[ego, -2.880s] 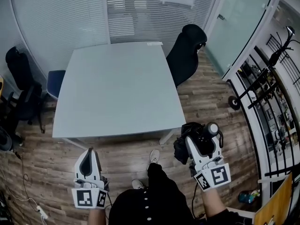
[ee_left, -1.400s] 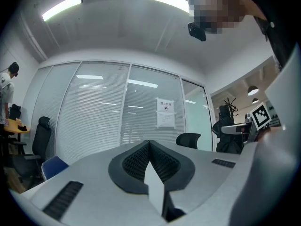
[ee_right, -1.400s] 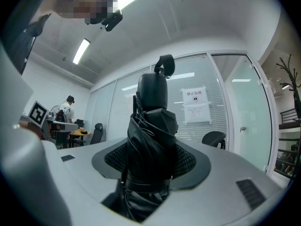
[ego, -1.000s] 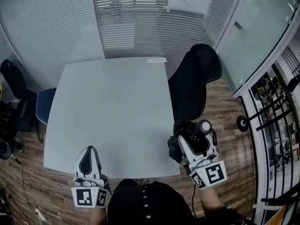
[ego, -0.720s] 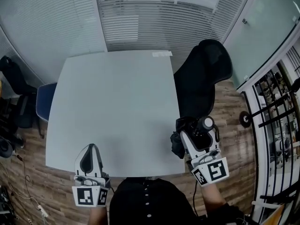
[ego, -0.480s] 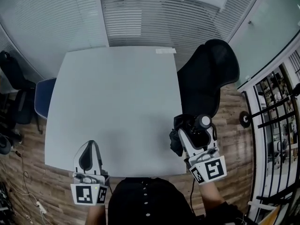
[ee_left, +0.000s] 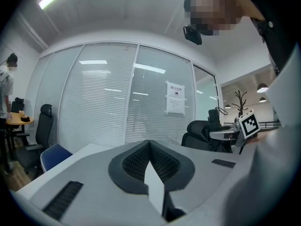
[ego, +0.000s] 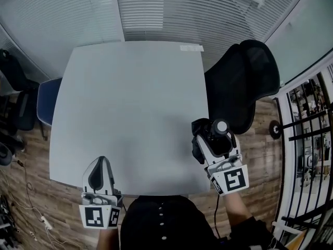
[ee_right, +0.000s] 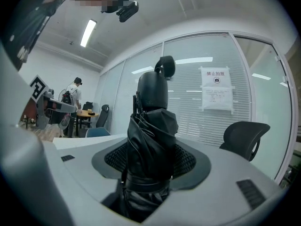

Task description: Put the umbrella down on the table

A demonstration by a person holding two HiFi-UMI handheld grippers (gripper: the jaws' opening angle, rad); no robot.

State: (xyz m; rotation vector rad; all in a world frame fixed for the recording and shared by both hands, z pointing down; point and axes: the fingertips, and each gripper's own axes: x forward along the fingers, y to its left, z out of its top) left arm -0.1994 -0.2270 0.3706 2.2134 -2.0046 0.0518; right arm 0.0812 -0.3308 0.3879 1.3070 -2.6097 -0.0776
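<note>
Head view: pale grey square counter, wide flat top spreading out beyond both grippers. Right gripper sits at the counter's right edge by the near corner, clamped on a folded black umbrella; whether the umbrella touches the counter is unclear. Left gripper is over the counter's near edge, left part. Black mesh office chair is just beside the counter's right edge, blue chair at its left edge.

Left gripper view: jaws pressed together, nothing between, counter top ahead.

Right gripper view: jaws held fairly wide around the strapped umbrella canopy, rounded handle pointing away; counter edge shows at left.
</note>
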